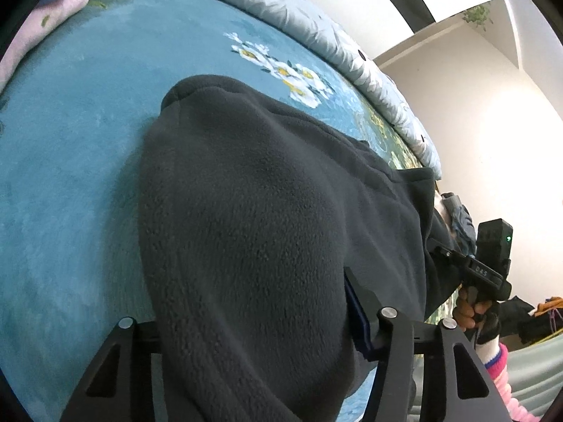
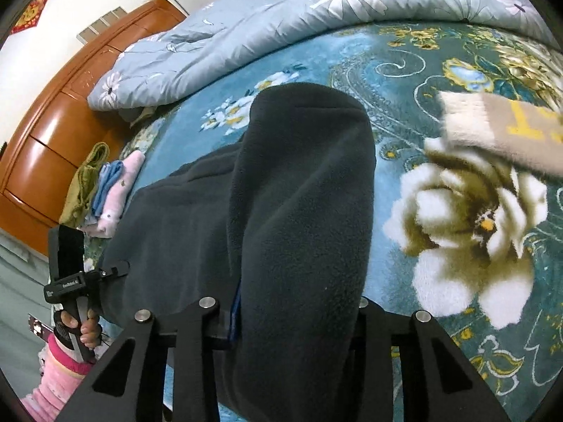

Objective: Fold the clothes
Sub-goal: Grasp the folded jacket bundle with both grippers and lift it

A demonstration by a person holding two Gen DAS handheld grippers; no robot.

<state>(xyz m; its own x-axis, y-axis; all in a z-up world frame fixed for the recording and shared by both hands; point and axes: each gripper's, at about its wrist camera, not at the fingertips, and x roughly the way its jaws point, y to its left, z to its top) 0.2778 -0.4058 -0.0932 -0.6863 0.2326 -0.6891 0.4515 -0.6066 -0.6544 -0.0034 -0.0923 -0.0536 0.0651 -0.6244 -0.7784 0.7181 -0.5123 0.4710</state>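
Observation:
A dark grey fleece garment (image 1: 253,218) lies on a blue floral blanket (image 1: 70,161) and drapes over both grippers. My left gripper (image 1: 316,299) is shut on the fleece; the cloth hides its fingertips. My right gripper (image 2: 281,302) is shut on the fleece (image 2: 302,190) too, lifting one edge, with its tips hidden under the cloth. The right gripper also shows in the left wrist view (image 1: 489,263) at the garment's far edge, and the left gripper shows in the right wrist view (image 2: 75,277) at the left.
A light blue flowered quilt (image 2: 246,31) is bunched along the far side of the bed. Folded pink, blue and olive clothes (image 2: 105,190) lie at the left. A beige knit garment with yellow print (image 2: 503,130) lies at the right. A wooden headboard (image 2: 70,95) stands behind.

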